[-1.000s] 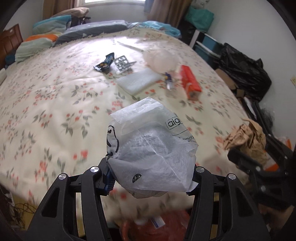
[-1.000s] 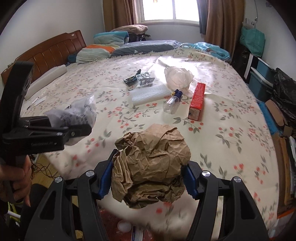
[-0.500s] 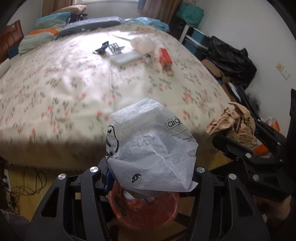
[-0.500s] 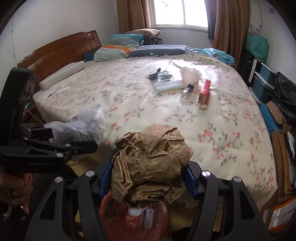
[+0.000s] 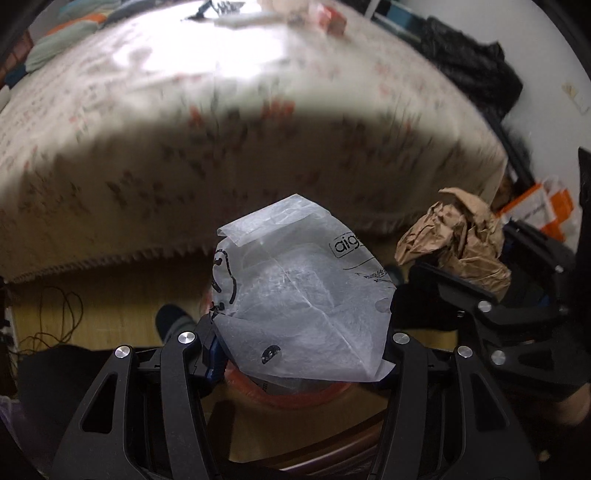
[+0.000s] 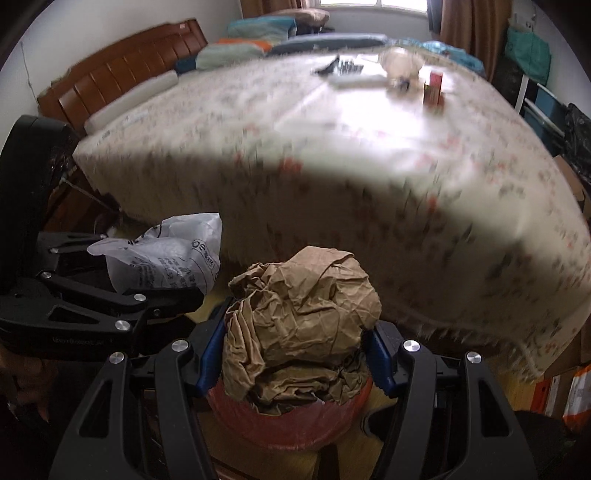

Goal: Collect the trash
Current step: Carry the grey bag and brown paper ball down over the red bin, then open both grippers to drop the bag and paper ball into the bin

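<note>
A wide bed with a cream, flower-printed bedspread (image 6: 369,155) fills most of both views, its fringed edge hanging toward a wooden floor (image 5: 110,306). A brown wooden headboard (image 6: 122,74) stands on the left side, pillows in teal, orange and grey (image 6: 258,33) lie at the far end under a window with brown curtains, and black plastic bags (image 5: 472,70) are heaped by the wall on the right. Far off on the bedspread lie more bits of rubbish — a red carton (image 6: 434,86), a pale crumpled plastic bag (image 6: 400,62) and a dark wrapper, all blurred.

The left claw (image 5: 301,332) has its jaws about half apart and clamped on a crumpled translucent white plastic bag with black print (image 5: 303,295); the bag bulges up and forward between the blue-padded fingers. The right claw (image 6: 295,354) stands at a similar width, clamped on a crumpled wad of brown paper (image 6: 299,321) that fills the gap between its blue pads. Both point steeply down, side by side and near each other at the foot of the bed.

Below them on the floor stands a round red-orange waste bin (image 6: 280,417). The brown paper hangs right over its rim, and the white bag covers most of its mouth in the left view — what is inside cannot be made out.
</note>
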`<move>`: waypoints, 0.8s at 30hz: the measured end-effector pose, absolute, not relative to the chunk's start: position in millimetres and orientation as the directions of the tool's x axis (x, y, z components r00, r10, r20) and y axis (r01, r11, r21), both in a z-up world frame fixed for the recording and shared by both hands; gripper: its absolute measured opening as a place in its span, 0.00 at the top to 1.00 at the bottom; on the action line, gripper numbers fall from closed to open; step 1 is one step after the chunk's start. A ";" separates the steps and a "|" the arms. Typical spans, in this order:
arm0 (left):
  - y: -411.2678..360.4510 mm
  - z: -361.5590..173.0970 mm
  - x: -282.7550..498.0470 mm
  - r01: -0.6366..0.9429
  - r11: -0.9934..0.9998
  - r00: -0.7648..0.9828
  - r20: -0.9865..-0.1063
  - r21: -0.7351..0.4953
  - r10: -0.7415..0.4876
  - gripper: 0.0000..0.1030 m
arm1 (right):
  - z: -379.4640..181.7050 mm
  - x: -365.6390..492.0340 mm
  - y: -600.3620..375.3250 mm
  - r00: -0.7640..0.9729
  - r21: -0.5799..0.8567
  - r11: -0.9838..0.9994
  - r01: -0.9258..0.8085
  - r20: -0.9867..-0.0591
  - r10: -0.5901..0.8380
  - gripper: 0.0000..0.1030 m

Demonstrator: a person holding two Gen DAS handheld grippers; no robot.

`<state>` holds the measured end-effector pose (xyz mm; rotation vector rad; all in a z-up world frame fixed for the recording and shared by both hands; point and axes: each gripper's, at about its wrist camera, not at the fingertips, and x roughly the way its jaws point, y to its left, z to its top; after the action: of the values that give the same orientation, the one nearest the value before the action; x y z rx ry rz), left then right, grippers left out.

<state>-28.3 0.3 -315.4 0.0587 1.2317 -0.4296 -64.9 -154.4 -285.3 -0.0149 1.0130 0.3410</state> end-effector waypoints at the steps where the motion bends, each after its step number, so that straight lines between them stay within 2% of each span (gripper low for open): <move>1: 0.4 -322.3 -28.9 0.347 0.918 0.248 -0.926 -0.189 -0.285 0.46 | -291.0 -65.5 -154.4 0.471 0.146 0.947 -0.285 -0.840 0.271 0.39; 12: 0.3 -396.7 -21.4 0.339 0.919 0.078 -0.967 -0.202 -0.241 0.45 | -341.6 -57.9 -148.8 0.364 0.153 0.948 -0.281 -0.897 0.253 0.39; 21: -3.8 -418.5 -19.9 0.335 0.920 0.034 -0.973 -0.203 -0.227 0.44 | -357.5 -54.6 -148.9 0.329 0.164 0.947 -0.275 -0.910 0.253 0.39; 24: -5.2 -419.6 -17.9 0.335 0.921 0.030 -0.974 -0.201 -0.224 0.40 | -360.0 -53.7 -149.4 0.321 0.169 0.948 -0.271 -0.912 0.254 0.39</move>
<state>-17.9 -5.2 -419.6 0.0916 1.4797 -0.4317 -53.7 -149.4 -360.0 -0.0156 1.1949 0.3450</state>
